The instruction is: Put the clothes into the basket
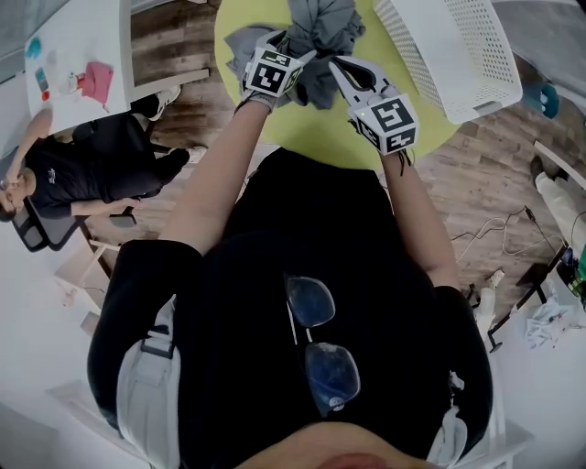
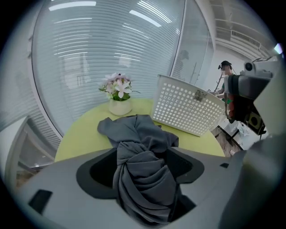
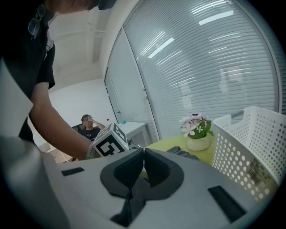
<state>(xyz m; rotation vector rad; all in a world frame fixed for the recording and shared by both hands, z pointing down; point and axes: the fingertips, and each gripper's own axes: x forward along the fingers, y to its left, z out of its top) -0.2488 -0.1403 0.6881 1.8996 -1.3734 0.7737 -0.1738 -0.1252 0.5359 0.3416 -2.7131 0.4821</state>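
Note:
A bundle of grey clothes point(image 1: 320, 27) lies bunched on the round yellow-green table point(image 1: 320, 133). My left gripper point(image 1: 295, 48) is at the bundle's left side. In the left gripper view its jaws point(image 2: 143, 172) stand wide around a twisted fold of the grey clothes point(image 2: 143, 179), with dark gaps on both sides of the fold. My right gripper point(image 1: 341, 66) sits at the bundle's right edge. Its jaws point(image 3: 144, 154) are shut tip to tip, and I cannot tell whether any cloth is pinched. The white perforated basket point(image 1: 458, 55) stands on the table's right, tilted.
A small pot of flowers point(image 2: 119, 105) stands at the table's far side. A person point(image 1: 64, 174) sits by a white desk point(image 1: 78, 55) at the left. Cables point(image 1: 494, 229) and clutter lie on the wooden floor at the right. The basket point(image 3: 246, 152) is close on my right gripper's right.

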